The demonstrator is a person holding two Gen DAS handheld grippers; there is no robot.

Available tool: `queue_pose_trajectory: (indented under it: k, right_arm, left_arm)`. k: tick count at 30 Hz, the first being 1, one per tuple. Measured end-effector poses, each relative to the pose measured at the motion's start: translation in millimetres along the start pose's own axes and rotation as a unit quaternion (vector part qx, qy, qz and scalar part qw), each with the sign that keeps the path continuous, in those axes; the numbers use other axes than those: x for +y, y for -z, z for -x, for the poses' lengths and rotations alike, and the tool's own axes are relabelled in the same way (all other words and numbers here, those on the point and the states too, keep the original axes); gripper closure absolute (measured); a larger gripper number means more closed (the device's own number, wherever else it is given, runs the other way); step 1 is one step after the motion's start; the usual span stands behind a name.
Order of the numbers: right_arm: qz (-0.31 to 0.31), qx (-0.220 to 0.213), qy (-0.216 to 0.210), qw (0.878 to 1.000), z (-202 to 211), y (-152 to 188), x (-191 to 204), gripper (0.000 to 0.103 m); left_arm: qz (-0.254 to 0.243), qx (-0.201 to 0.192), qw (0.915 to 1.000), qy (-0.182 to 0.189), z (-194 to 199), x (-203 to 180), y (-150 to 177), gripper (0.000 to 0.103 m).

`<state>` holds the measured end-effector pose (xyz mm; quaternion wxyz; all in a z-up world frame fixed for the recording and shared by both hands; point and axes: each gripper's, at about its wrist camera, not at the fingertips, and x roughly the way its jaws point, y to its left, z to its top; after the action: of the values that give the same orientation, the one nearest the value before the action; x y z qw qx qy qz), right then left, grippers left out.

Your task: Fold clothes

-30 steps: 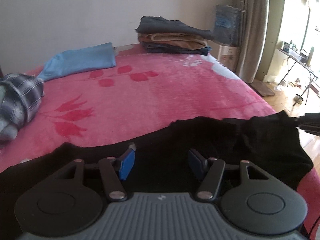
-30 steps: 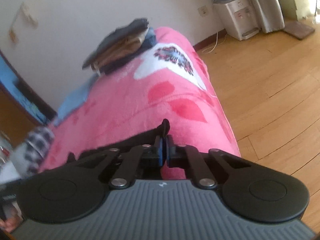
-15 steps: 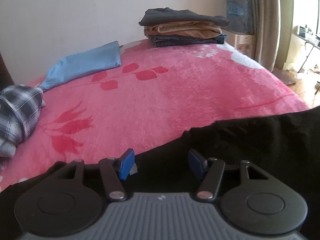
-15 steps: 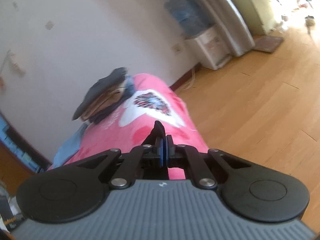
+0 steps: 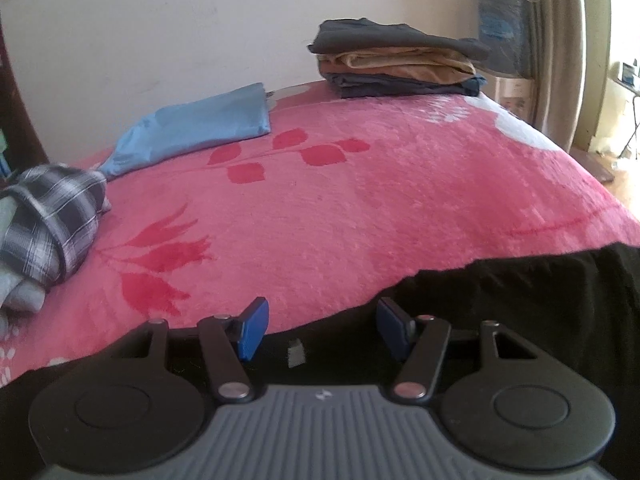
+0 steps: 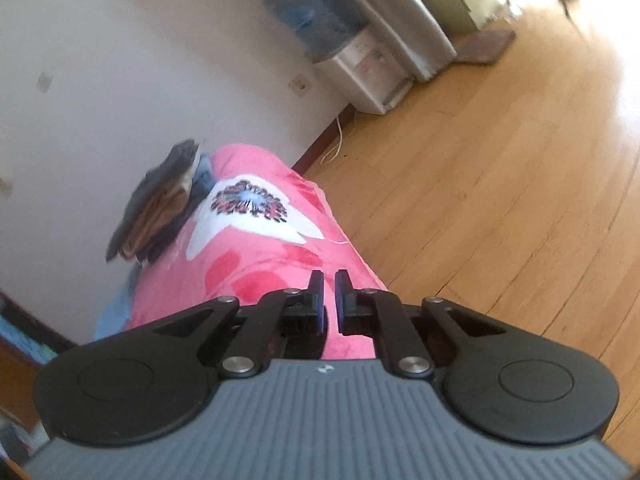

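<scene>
A black garment (image 5: 520, 320) lies spread along the near edge of the pink bed (image 5: 360, 200). My left gripper (image 5: 322, 328) hovers over the garment's far hem, open, with a small grey tag (image 5: 296, 353) lying below the gap and no cloth pinched between the blue pads (image 5: 254, 334). My right gripper (image 6: 330, 284) sits over the bed's corner near the floor. Its jaws are opening, a narrow slit apart, and only pink blanket (image 6: 256, 272) shows through the slit. The black garment is not clearly seen in the right wrist view.
A stack of folded clothes (image 5: 396, 64) rests at the bed's far end by the wall. A blue cloth (image 5: 192, 132) and a crumpled plaid shirt (image 5: 48, 220) lie at the left. A water dispenser (image 6: 360, 68), a curtain and wooden floor (image 6: 500, 160) lie beyond the bed.
The right gripper's jaws have parted and the tip of black cloth that stuck up between them is gone; its view has rolled. The left gripper has shifted along the hem, staying open.
</scene>
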<state>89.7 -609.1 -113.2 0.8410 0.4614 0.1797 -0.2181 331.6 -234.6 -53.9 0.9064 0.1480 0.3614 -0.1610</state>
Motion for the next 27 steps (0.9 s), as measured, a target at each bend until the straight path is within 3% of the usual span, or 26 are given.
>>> queue_pose_trajectory:
  k: [4, 10, 19, 22, 23, 27]
  right_arm:
    - [-0.018, 0.033, -0.020, 0.999, 33, 10, -13, 0.079]
    - [-0.016, 0.127, -0.060, 0.990, 71, 43, -21, 0.072]
    - [-0.015, 0.147, -0.096, 0.984, 60, 56, -5, 0.070]
    - [-0.007, 0.148, -0.092, 0.985, 54, 58, -3, 0.079]
    - [0.000, 0.146, -0.089, 0.985, 55, 59, -1, 0.099]
    - [0.009, 0.115, -0.084, 0.990, 77, 55, -1, 0.100]
  left_arm:
    - [0.004, -0.016, 0.9998, 0.012, 15, 2, -2, 0.042]
    - [-0.018, -0.010, 0.9985, 0.051, 32, -18, 0, 0.042]
    - [-0.078, 0.016, 0.9958, 0.046, 32, -63, 16, 0.042]
    - [-0.073, 0.019, 0.9963, 0.040, 30, -64, 17, 0.042]
    - [-0.070, 0.021, 0.9965, 0.040, 29, -63, 16, 0.041]
    - [-0.061, 0.028, 0.9971, 0.036, 25, -58, 14, 0.040]
